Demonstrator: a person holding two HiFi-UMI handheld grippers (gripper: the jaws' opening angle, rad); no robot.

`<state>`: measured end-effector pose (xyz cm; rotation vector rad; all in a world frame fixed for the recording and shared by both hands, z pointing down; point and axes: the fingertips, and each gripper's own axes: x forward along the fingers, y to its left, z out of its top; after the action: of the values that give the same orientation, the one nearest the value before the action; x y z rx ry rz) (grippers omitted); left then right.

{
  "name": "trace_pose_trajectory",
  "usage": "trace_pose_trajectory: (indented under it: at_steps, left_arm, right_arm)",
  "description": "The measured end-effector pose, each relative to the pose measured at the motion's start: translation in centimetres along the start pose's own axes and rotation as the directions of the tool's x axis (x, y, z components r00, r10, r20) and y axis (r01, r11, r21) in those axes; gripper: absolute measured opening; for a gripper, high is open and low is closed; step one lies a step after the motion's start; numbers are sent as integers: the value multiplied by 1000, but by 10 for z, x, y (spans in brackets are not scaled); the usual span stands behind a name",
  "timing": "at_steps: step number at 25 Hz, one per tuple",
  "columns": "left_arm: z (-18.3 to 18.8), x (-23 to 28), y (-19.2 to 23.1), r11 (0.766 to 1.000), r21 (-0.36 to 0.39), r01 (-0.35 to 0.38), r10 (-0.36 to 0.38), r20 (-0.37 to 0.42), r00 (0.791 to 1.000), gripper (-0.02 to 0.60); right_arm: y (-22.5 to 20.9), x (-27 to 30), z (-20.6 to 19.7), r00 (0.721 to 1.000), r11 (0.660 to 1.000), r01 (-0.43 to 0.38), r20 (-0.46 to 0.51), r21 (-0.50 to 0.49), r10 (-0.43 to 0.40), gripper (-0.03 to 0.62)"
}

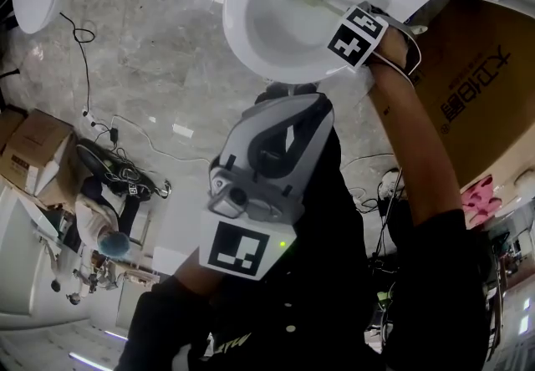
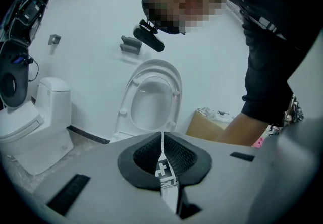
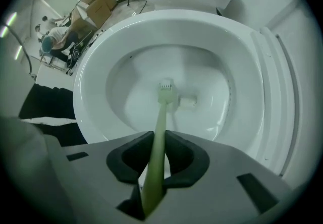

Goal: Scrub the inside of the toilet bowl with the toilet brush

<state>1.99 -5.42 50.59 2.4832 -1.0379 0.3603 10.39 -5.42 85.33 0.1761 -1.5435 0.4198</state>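
Toilet brush [image 3: 160, 117] clamped in right tool [image 3: 156, 155], head inside toilet bowl [image 3: 176, 18]; left tool [image 2: 162, 153] pressed together, empty.

The head view's top edge cuts off the toilet bowl [image 1: 238, 18]. The right gripper [image 3: 160, 136] hides the toilet brush [image 3: 162, 109] handle's near end between its jaws.

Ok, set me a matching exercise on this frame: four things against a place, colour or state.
Things:
1. left gripper
2. right gripper
3. brush head
4. box

Descriptions:
A. down in the bowl
B. brown
C. shut, empty
D. shut on the brush handle

Pairs: 1-C, 2-D, 3-A, 4-B
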Motion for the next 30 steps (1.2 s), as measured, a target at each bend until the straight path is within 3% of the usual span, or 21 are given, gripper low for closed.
trace_pose_trajectory:
  at_steps: [4, 14, 23, 30]
  left_arm:
    - [0, 1, 2, 1000, -1, -2, 2, -2, 1000, 35]
    - [-11, 18, 4, 1000, -6, -3, 3, -16, 1000, 35]
    - [-2, 20, 2, 1000, 1, 0, 0, 3, 1000, 35]
    - [0, 14, 7, 1000, 2, -10, 10, 4, 1000, 35]
  right_arm:
    - [-7, -1, 9, 998, 996, 28, 52, 82, -32, 87]
    - [-49, -6, 3, 987, 978, 124, 80, 167, -139, 87]
    - [-80, -21, -6, 981, 977, 191, 10, 89, -193, 87]
    - [-84, -27, -14, 980, 979, 196, -51, 48, -193, 87]
